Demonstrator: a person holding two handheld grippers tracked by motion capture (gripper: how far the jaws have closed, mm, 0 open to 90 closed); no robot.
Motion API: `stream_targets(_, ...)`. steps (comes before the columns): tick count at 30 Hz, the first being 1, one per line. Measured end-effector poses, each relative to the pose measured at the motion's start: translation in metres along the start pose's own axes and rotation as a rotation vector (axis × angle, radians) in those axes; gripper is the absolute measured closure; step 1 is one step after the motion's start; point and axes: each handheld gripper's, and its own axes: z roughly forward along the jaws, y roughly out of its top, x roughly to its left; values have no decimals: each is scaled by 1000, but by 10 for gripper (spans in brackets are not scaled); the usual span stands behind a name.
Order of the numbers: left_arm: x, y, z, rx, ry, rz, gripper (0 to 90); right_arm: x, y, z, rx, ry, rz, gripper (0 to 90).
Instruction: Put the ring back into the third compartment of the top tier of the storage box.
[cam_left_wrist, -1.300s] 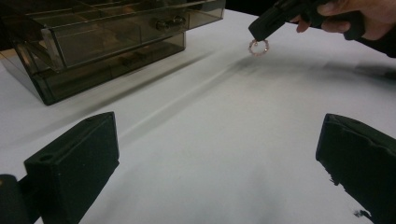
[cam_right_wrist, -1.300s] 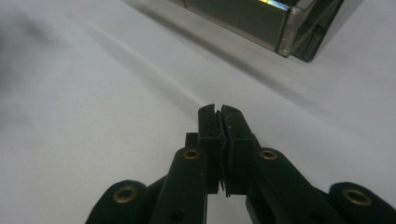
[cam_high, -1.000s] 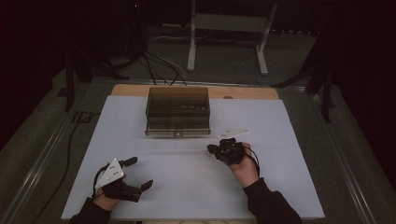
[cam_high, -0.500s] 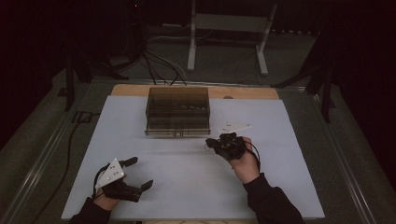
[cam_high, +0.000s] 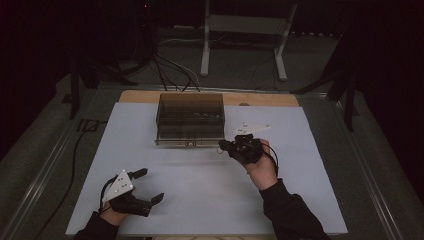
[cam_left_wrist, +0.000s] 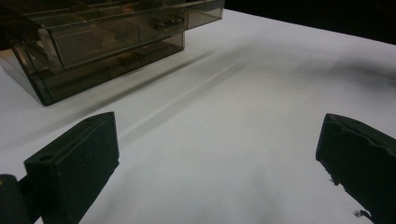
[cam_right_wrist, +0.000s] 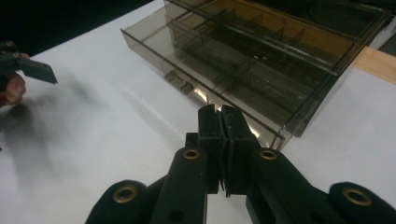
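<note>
High view, brown see-through drawer box (cam_high: 190, 119) set at the far middle of the white table (cam_high: 300, 200), right gripper (cam_high: 227, 145) held just beside its front right corner, left gripper (cam_high: 150, 185) kept low and well apart, left gripper view, jaws spread wide over bare table, box seen far off, right gripper view, jaws pressed together with nothing between them, box close ahead.

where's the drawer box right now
In the high view the smoky drawer box sits at the far middle of the white table, just left of the right gripper.
</note>
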Motion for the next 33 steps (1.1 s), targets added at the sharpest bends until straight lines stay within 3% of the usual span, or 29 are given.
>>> stream_targets(33, 0, -1, 0, 7, -2, 3, 5, -11, 39, 10, -39, -25, 6, 879)
